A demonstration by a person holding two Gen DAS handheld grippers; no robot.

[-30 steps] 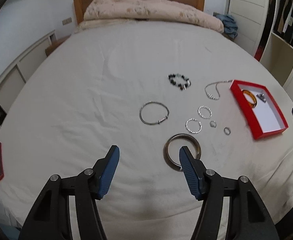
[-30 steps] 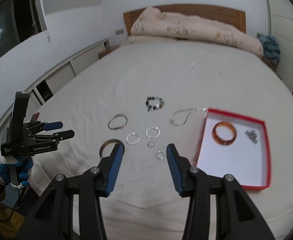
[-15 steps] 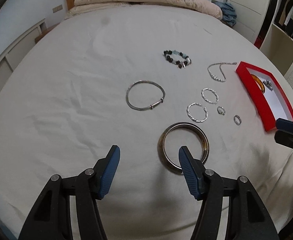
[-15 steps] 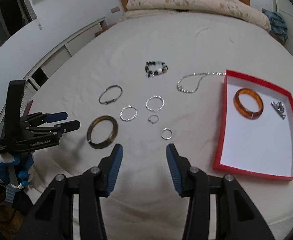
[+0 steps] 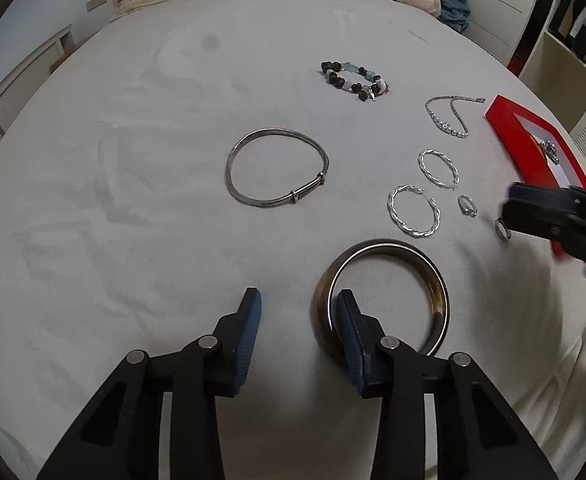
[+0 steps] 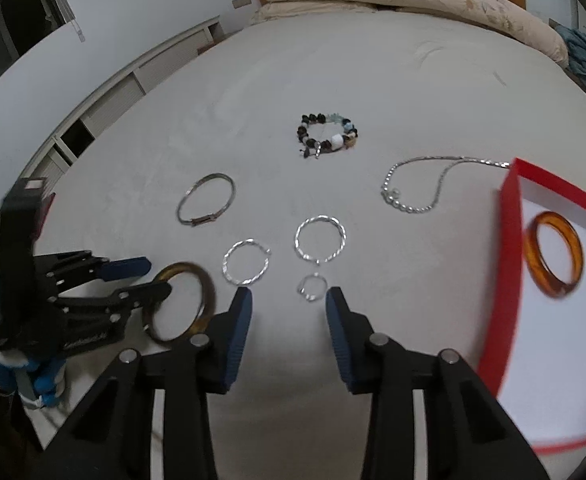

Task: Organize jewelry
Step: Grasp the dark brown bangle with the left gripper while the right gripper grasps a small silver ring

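Now both grippers are closing in on jewelry on the bed (image 5: 133, 160).
Left gripper (image 5: 295, 304), half-open and narrowing, is straddling the dark bangle (image 5: 381, 296)'s rim; right gripper (image 6: 289, 300), likewise empty, is framing a small ring (image 6: 312, 287); next, pinching.

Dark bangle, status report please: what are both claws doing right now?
Left claw open, just closing, straddling dark bangle rim, not gripping. Right claw open, also closing, above small ring, empty. Nothing in the way.

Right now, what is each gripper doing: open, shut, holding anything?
Left gripper: open, jaws just been closing, straddling the rim of the dark bangle, not yet pinched.
Right gripper: open, just been closing, holding nothing.
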